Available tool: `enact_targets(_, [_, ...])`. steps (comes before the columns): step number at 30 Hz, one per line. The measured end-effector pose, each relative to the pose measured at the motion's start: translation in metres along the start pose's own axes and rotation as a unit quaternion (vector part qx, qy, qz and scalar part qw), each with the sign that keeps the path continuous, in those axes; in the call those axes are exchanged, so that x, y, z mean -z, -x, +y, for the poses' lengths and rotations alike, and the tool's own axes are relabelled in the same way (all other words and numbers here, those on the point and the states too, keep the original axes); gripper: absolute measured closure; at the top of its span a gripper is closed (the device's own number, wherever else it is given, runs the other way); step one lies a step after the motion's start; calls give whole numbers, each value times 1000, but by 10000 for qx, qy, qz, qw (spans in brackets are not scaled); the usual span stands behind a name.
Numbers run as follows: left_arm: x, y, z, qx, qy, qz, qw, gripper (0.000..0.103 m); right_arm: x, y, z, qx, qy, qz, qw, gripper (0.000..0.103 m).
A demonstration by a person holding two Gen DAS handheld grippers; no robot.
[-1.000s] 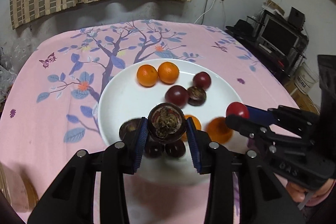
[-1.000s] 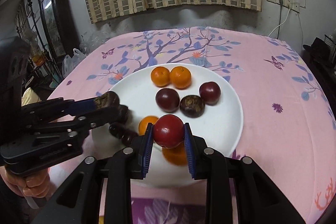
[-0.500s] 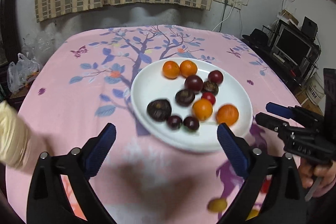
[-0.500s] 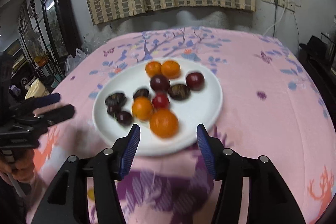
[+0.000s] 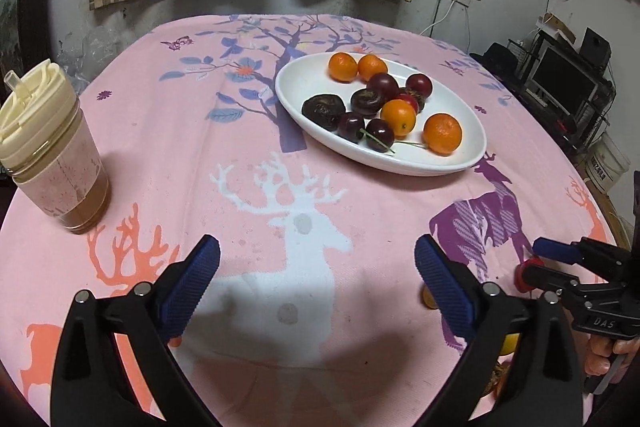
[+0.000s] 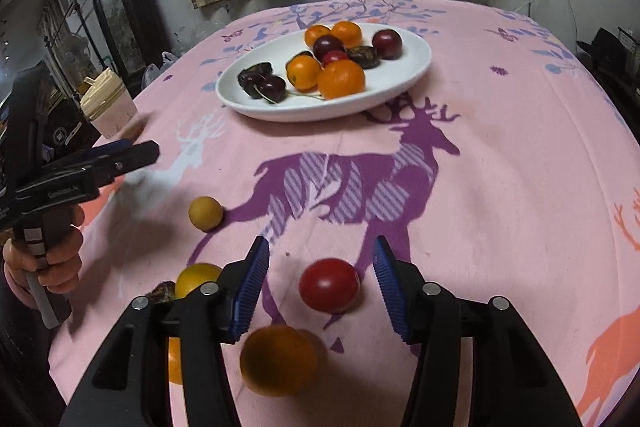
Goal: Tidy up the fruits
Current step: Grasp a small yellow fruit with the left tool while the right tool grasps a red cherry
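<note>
Between plate loads, reaching for the next fruit.
My right gripper (image 6: 320, 277) had been narrowing, its jaws not yet touching the red fruit (image 6: 329, 285) on the cloth; my left gripper (image 5: 318, 283) gaped empty; closing squarely seemed next.

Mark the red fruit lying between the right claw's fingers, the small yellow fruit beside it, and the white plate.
red fruit (image 6: 329, 285), right wrist view, centre of its skin
yellow fruit (image 6: 205, 213), right wrist view, its middle
white plate (image 6: 416, 61), right wrist view, bare right rim

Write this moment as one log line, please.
left gripper: open, empty | right gripper: closing, straddling red fruit, not gripping | plate: fruits placed
</note>
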State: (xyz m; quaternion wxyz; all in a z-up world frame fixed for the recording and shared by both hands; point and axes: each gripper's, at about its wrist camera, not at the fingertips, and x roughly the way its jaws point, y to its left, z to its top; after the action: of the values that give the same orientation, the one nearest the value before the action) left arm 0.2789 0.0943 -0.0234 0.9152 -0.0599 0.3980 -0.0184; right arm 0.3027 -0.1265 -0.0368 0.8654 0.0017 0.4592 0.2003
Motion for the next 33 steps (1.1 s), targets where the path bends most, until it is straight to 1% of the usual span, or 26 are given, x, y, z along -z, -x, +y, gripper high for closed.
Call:
enact_targets(4, [1, 0, 1, 5, 48, 21, 10000, 7, 4, -4, -9, -26, -245, 160, 9996, 57])
enact_targets(8, [1, 0, 1, 36, 58, 40, 10000, 7, 6, -7, -10, -7, -246, 236, 9994, 61])
enact_targets(10, [1, -1, 0, 26, 14, 43, 10000, 7, 6, -7, -9, -153, -216, 265, 9993, 72])
enact_targets(13, [2, -3, -4, 127, -50, 105, 9999, 7, 6, -6, -8, -167, -245, 218, 9993, 73])
enact_targets(15, [4, -5, -10, 342, -135, 196, 9991, 7, 4, -1, -13, -192, -371, 110, 9991, 73])
enact_targets(16, [6, -6, -15, 476, -221, 245, 9983, 9, 4, 0, -14, -172, -411, 72, 9990, 73])
enact_targets(17, [9, -6, -22, 641, -365, 295, 9968, 13, 4, 2, -16, -145, -458, 43, 9988, 72])
enact_targets(18, [11, -8, -30, 770, -523, 353, 9950, 25, 3, 2, -17, -137, -481, 39, 9987, 72])
enact_targets(19, [13, -10, -36, 859, -649, 414, 9933, 34, 3, 2, -18, -130, -504, 43, 9986, 72])
enact_targets(20, [15, -12, -40, 910, -725, 458, 9922, 38, 3, 2, -19, -128, -506, 47, 9986, 72])
enact_targets(21, [17, -15, -45, 966, -810, 528, 9906, 44, 3, 2, -18, -130, -493, 47, 9987, 72])
enact_targets(22, [19, -16, -48, 1000, -848, 569, 9897, 47, 2, 2, -18, -137, -479, 44, 9987, 72])
enact_targets(26, [22, -20, -58, 1139, -933, 623, 9871, 47, 2, 3, -15, -169, -411, 37, 9990, 72])
enact_targets(29, [24, -25, -64, 1141, -986, 688, 9862, 49, 2, 3, -15, -177, -407, 56, 9990, 72])
enact_targets(32, [25, -31, -66, 1155, -988, 798, 9852, 58, 2, 3, -15, -173, -404, 49, 9990, 72])
enact_targets(33, [25, -32, -67, 1164, -996, 817, 9848, 64, 2, 3, -15, -170, -403, 46, 9990, 72])
